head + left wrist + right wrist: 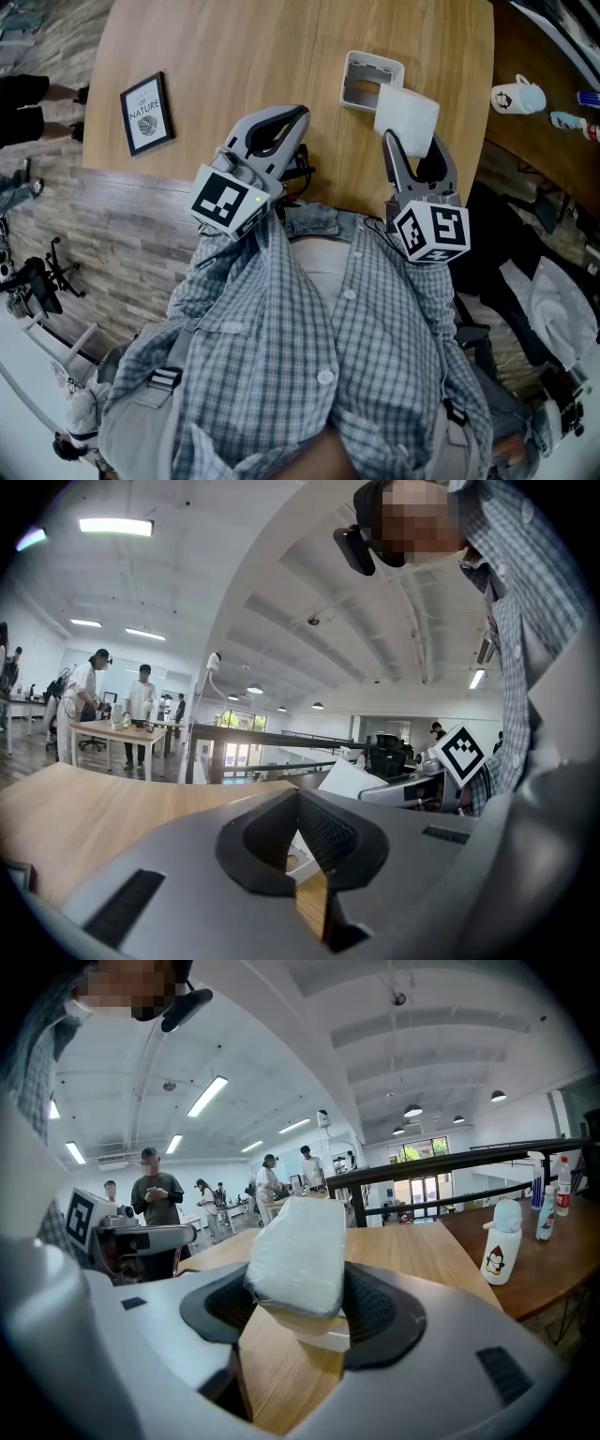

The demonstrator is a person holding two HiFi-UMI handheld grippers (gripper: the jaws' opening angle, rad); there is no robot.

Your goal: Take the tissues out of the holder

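Right gripper (412,148): your jaws are clamped on the lower edge of the tissues (406,119), so the pack stands up free of them.
Tissues: lifted out, above the table (234,56), just beside the holder (372,77).
Holder: looks empty on the table.
Left gripper (298,801): jaws nearly together and holding nothing; you keep it back, probably out of the way of the lift.

The tissues (408,117) were white, the holder (370,80) pale grey, on a table (234,47) of light wood grain. The black-framed print (147,114) sat at ten o'clock; the person's shirt (309,356) was blue-grey check.
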